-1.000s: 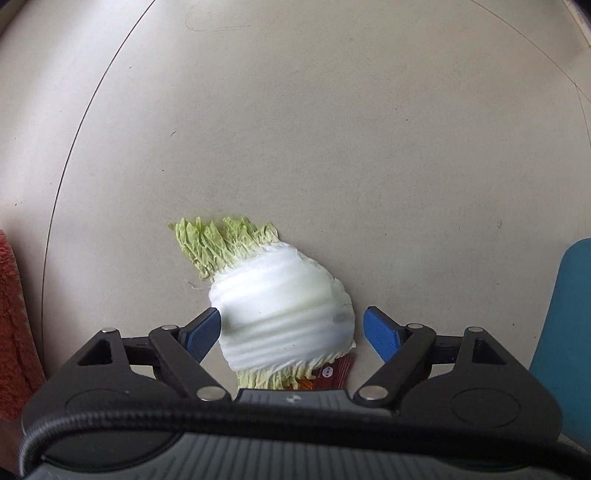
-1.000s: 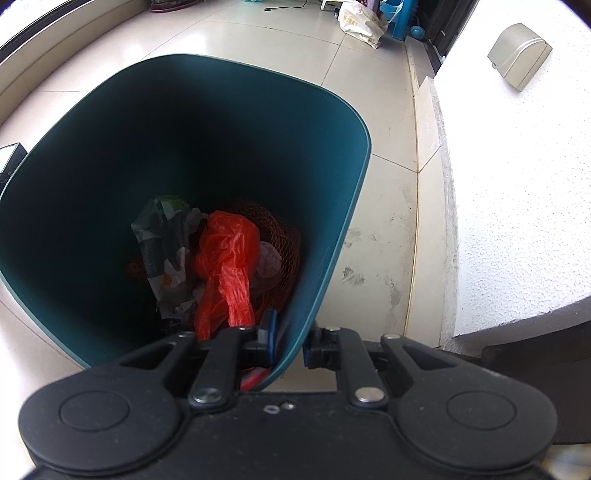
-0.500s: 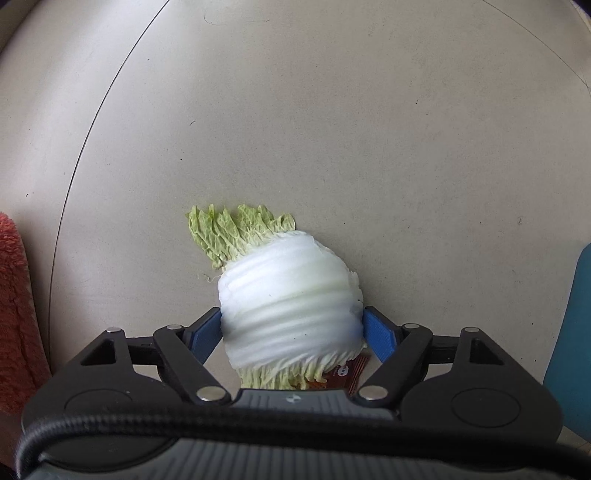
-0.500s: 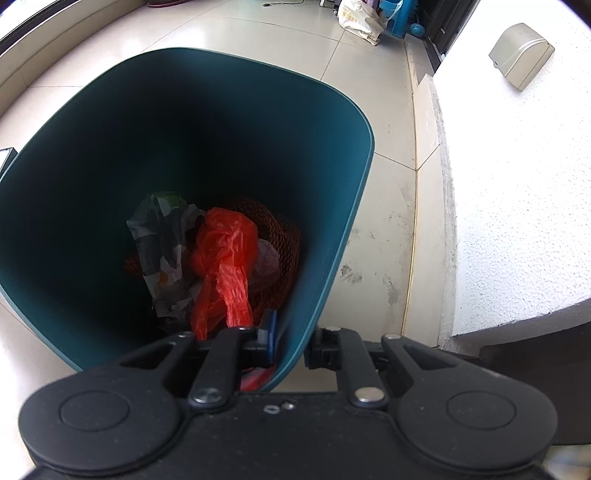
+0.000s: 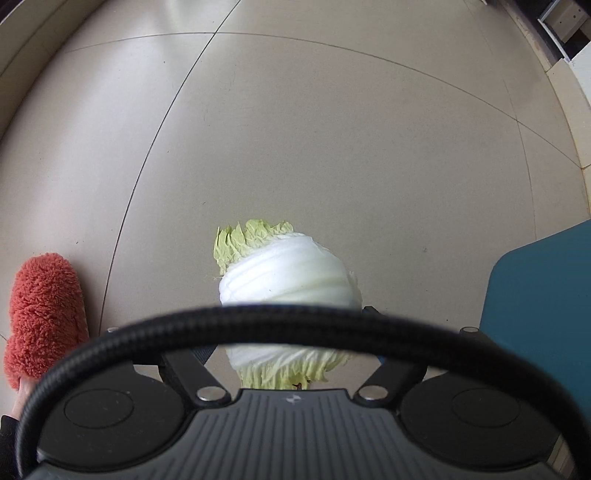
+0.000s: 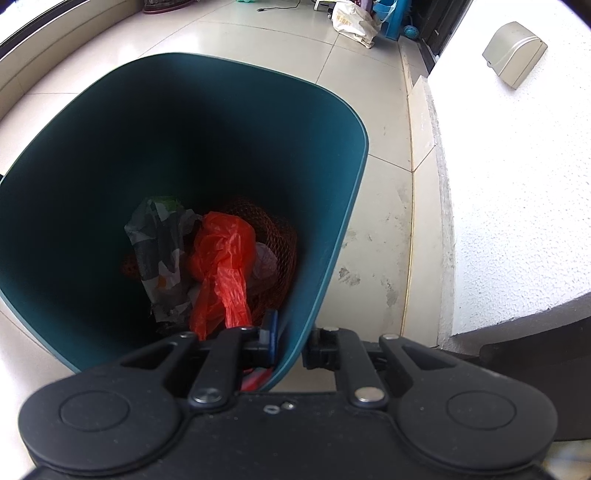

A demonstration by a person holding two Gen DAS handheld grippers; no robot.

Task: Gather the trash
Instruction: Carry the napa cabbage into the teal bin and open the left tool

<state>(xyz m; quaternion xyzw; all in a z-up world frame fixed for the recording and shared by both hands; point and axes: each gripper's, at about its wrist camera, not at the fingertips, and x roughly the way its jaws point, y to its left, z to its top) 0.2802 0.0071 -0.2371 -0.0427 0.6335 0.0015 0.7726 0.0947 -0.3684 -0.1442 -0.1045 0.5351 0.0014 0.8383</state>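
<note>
This was a lived-in home, seemingly by a doorway. Glossy beige floor tiles [image 6: 280,40] ran across both views, and a rough white plastered wall [image 6: 517,192] filled the right of the right wrist view. A fuzzy red slipper [image 5: 44,314] sat lower left in the left wrist view. A teal waste bin [image 6: 229,122] held household rubbish, and a printed shopping bag [image 6: 351,22] slumped at the top.

My left gripper [image 5: 290,332] has the cabbage piece [image 5: 286,273] between its fingers, clear above the floor [image 5: 332,129]. A fuzzy slipper [image 5: 44,310] sits on the floor to the left, the bin [image 5: 543,295] to the right. My right gripper [image 6: 290,343] straddles the bin's [image 6: 328,266] near wall, one finger inside, one outside. Crumpled bags [image 6: 221,266] and netting [image 6: 280,236] lie in the bin's bottom. A wall [image 6: 517,184] stands to the right.
</note>
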